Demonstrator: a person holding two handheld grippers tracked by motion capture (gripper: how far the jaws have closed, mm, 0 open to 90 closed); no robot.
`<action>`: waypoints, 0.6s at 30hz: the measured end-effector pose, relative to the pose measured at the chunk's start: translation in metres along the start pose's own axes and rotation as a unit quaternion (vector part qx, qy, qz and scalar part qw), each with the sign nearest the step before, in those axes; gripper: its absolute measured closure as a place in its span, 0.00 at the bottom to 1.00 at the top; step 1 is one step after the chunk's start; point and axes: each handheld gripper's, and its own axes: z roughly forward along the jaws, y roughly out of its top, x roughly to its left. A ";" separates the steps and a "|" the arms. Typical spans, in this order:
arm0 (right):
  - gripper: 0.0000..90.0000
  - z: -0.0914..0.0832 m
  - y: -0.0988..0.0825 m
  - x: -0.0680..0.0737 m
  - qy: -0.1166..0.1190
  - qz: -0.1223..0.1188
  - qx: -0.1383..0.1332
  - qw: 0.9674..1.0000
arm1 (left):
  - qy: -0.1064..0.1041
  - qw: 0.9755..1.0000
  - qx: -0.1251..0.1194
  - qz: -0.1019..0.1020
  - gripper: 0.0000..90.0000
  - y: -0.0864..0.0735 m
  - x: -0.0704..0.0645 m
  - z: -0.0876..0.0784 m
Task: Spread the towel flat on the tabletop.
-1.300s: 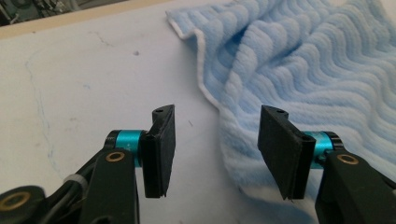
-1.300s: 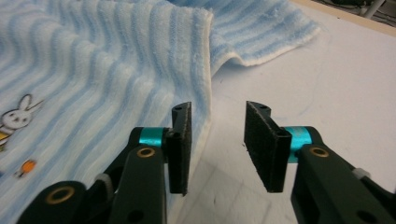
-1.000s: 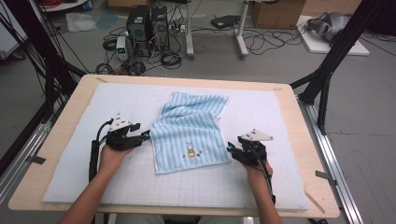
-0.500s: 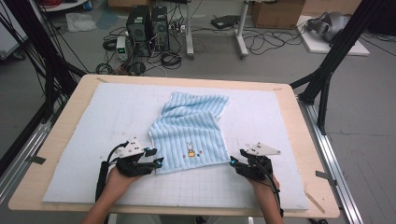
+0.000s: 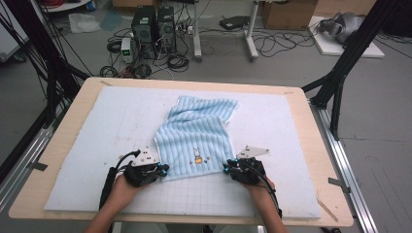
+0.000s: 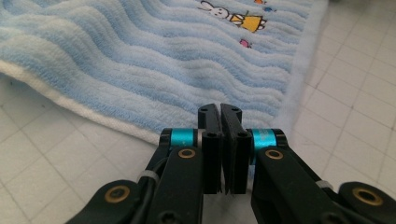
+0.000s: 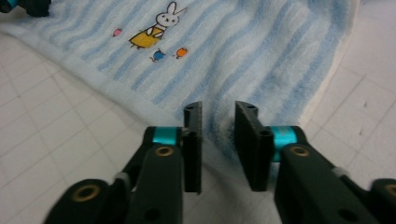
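Blue towel (image 5: 197, 141) corners: left gripper (image 6: 221, 116) pinched shut on one, right gripper (image 7: 218, 116) closing, slightly spread.

White gridded foam mat (image 5: 121, 121) covers a light wooden tabletop (image 5: 311, 145), mid-frame. Black computer towers (image 5: 153, 22) and tangled black cables (image 5: 272, 43) on grey floor, top centre. Brown cardboard box (image 5: 286, 12) upper right. Black frame struts (image 5: 350, 53) right.

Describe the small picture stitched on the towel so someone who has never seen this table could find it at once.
On the white gridded mat covering the wooden table lies a light blue striped towel. Near its edge closest to the person, about midway between the two hand-held grippers, is a small embroidered rabbit in a yellow dress. It is the towel's one figure, with tiny coloured dots beside it.
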 end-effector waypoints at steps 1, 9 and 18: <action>0.92 -0.001 0.000 0.000 0.012 0.002 0.005 1.000 | -0.002 1.000 -0.001 -0.002 0.96 -0.001 0.000 -0.001; 0.93 -0.016 -0.011 0.016 0.075 -0.020 0.027 0.997 | -0.010 1.000 0.003 0.001 0.97 -0.012 -0.008 -0.018; 0.92 -0.028 -0.024 0.042 0.124 -0.045 0.040 0.991 | -0.033 0.999 0.005 0.002 0.96 -0.028 -0.018 -0.037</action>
